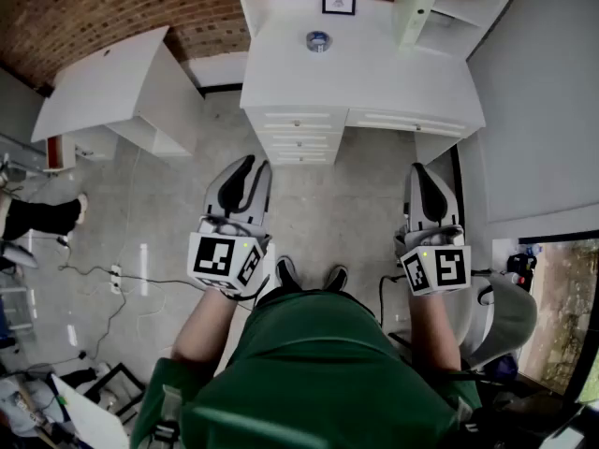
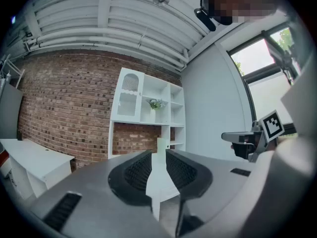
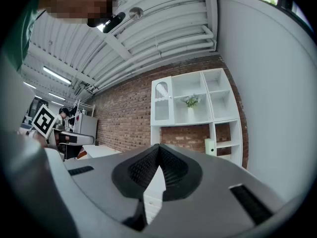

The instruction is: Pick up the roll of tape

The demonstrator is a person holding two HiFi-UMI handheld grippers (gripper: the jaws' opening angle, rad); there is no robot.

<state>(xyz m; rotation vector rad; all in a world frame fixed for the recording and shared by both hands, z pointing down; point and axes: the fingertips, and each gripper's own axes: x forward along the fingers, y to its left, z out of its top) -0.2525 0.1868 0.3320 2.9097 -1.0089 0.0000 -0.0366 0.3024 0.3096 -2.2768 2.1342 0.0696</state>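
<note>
No words, numbers or brand names can be read anywhere. The left gripper (image 1: 255,165) and right gripper (image 1: 420,169) carry only black-and-white square marker patterns, without letters. A small framed card (image 1: 338,4) on the white desk (image 1: 374,78) is too small to read.

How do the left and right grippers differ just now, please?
The left gripper has its jaws slightly apart; the right gripper has them shut, tips touching. The left gripper sits left of the roll of tape on the desk, the right gripper to its right. Both are empty and point level toward the desk.
</note>
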